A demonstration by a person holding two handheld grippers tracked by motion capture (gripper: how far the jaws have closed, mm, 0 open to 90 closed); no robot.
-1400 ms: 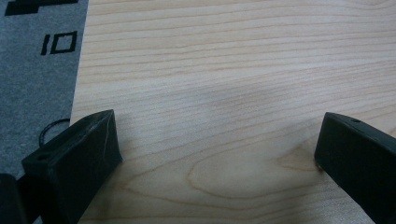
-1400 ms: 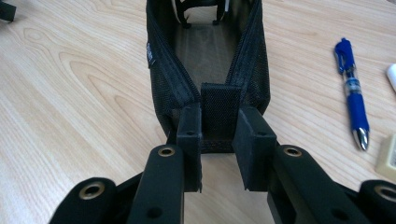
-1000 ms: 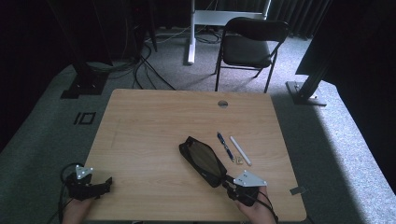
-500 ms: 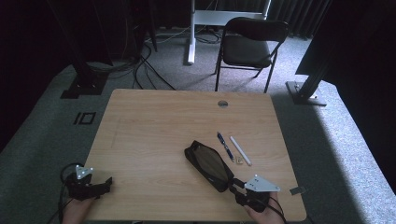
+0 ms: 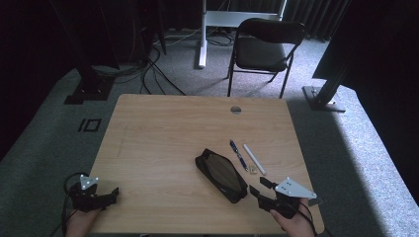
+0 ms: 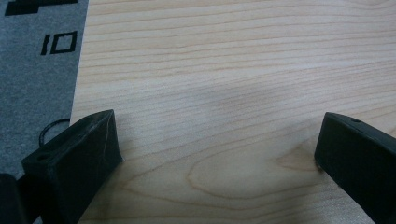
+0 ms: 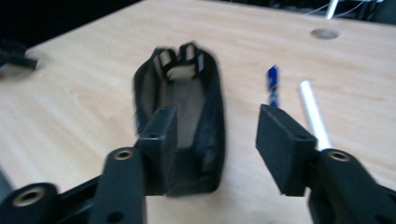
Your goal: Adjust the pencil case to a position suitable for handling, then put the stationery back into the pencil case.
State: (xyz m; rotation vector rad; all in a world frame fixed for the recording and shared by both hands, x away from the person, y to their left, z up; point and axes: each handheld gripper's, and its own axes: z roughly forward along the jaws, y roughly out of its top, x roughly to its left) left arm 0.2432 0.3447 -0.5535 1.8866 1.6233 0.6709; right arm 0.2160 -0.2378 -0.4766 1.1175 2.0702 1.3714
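An open black pencil pouch (image 5: 221,175) lies slantwise on the wooden table (image 5: 163,133), its grey lining (image 7: 187,98) facing up. To its right lie a blue pen (image 5: 238,154) and a white pen (image 5: 254,159); the right gripper view shows the same blue pen (image 7: 272,84) and white pen (image 7: 312,109). My right gripper (image 5: 258,186) is open just off the pouch's near end. Its jaws (image 7: 217,135) point along the pouch and hold nothing. My left gripper (image 5: 114,194) rests at the table's near left corner, wide open over bare wood (image 6: 217,140).
A small pale bit (image 5: 253,169) lies by the pens. A round cable hole (image 5: 235,109) sits at the table's far edge. Beyond it stand a black chair (image 5: 264,47) and a white desk leg (image 5: 201,34). Cables run across the grey carpet (image 5: 148,74).
The pouch first slid a little to the right and nearer. My right gripper has drawn back to the right, away from the pouch's near end. The left gripper has stayed put.
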